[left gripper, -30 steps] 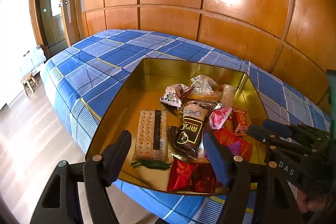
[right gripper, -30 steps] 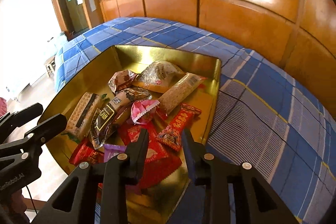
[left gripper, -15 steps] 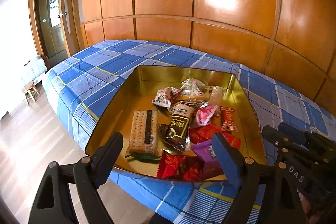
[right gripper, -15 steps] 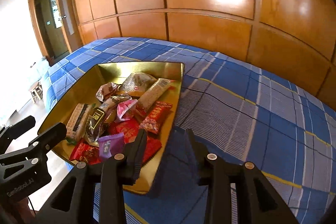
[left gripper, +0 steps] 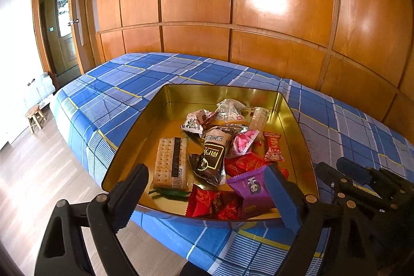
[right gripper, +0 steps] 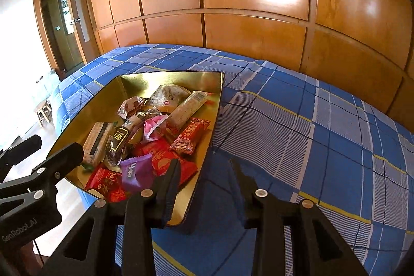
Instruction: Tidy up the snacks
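A gold metal tray (left gripper: 165, 107) sits on the blue plaid bed and also shows in the right wrist view (right gripper: 108, 100). It holds several wrapped snacks: a cracker pack (left gripper: 169, 162), a dark brown packet (left gripper: 213, 155), a pink candy (left gripper: 243, 142), a purple packet (left gripper: 252, 188) and red packets (left gripper: 213, 203). My left gripper (left gripper: 207, 184) is open and empty, held above the tray's near edge. My right gripper (right gripper: 204, 170) is open and empty, above the tray's near right corner, and shows in the left wrist view (left gripper: 344, 172).
The blue plaid bed (right gripper: 310, 136) stretches to the right of the tray. Wooden wall panels (left gripper: 233, 4) stand behind it. A doorway (left gripper: 57, 30) and a small wooden stool (left gripper: 35, 115) are at the left, over wood flooring (left gripper: 38, 172).
Both grippers have pulled back and up from the tray, so the tray looks smaller and farther. A purple packet now lies in the tray's near part. Both stay open.
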Motion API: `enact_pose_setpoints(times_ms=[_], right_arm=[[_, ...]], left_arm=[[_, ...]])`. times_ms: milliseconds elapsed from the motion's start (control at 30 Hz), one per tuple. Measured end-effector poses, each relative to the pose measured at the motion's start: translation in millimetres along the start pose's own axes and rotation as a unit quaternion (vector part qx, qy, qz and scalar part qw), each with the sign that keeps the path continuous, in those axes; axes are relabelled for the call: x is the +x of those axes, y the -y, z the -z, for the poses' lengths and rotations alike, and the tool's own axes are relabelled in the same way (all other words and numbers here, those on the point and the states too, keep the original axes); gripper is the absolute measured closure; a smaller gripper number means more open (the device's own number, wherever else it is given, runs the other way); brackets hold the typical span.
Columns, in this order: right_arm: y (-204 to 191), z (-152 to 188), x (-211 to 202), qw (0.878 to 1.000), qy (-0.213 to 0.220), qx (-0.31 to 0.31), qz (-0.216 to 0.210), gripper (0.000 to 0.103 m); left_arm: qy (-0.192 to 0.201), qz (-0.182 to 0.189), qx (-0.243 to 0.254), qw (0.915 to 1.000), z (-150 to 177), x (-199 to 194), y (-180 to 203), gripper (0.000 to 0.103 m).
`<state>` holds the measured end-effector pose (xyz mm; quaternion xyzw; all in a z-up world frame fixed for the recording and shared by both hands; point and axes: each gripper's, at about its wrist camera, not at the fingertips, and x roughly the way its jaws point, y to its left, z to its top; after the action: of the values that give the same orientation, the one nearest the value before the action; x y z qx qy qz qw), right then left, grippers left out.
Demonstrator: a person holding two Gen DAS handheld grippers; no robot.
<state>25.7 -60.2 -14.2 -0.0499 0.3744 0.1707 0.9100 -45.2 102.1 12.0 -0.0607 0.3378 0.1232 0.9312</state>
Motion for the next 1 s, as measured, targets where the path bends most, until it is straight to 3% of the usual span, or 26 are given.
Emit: enact_pose_setpoints(times_ms=[1000], right_arm=[[-2.3,1.0,0.9,1.0,-0.002,-0.003,0.0,0.066]], left_arm=[[-0.003,0.0,0.001,1.0,-1.2,1.5,-2.6,0.009]])
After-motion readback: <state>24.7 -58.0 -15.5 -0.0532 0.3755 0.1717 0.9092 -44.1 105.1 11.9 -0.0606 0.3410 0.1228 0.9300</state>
